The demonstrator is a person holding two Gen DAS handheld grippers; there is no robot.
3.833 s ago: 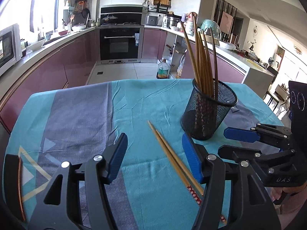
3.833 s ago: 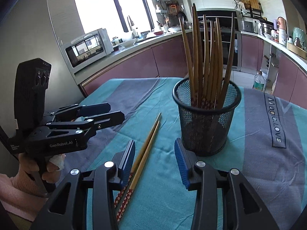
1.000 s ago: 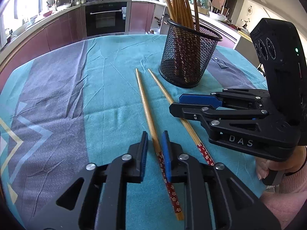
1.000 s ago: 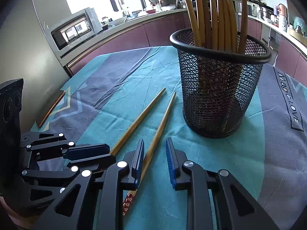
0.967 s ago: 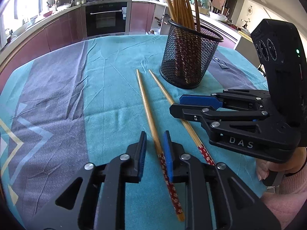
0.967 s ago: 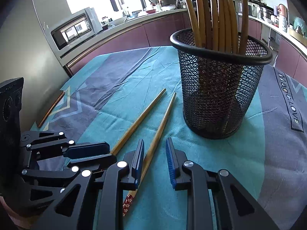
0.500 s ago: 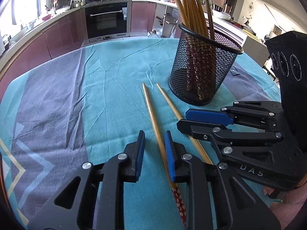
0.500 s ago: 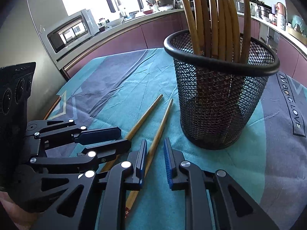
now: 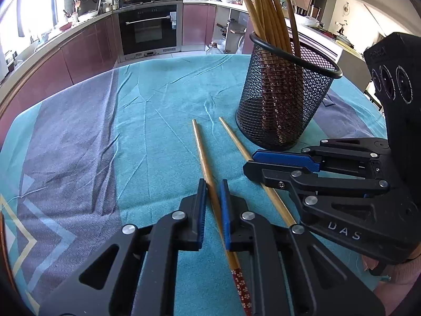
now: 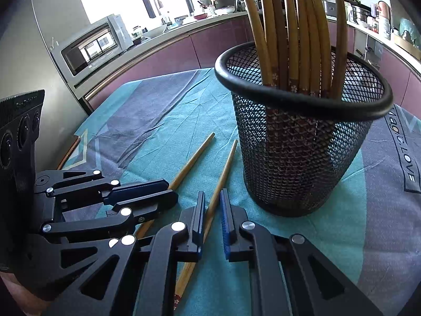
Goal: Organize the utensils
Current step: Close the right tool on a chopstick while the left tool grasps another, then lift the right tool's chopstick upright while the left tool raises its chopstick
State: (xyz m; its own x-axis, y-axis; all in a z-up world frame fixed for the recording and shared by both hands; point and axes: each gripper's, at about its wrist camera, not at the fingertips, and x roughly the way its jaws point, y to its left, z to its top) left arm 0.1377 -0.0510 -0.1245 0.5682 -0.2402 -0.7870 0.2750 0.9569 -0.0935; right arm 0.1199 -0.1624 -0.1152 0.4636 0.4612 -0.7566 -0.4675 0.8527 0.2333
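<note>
Two bamboo chopsticks lie side by side on the teal cloth in front of a black mesh holder (image 9: 284,100) full of several chopsticks. My left gripper (image 9: 211,184) is closing its jaws on the left chopstick (image 9: 201,152), and the blue pads press its middle. In the right wrist view my right gripper (image 10: 212,194) is closing on the right chopstick (image 10: 226,166), pads against its sides. The holder (image 10: 302,158) stands upright just beyond it. Both chopsticks rest on the cloth, red patterned ends toward me. Each gripper shows in the other's view: the right gripper (image 9: 252,162), the left gripper (image 10: 168,189).
A teal and grey tablecloth (image 9: 105,144) covers the table, and its near left edge (image 10: 71,152) shows wood. Kitchen counters, an oven (image 9: 147,29) and a microwave (image 10: 92,47) lie beyond. A hand in a pink sleeve (image 9: 394,276) holds the right gripper.
Both grippers' jaws have narrowed onto their chopsticks. The left gripper has slid forward along its chopstick toward the holder, which now looks larger in both views.
</note>
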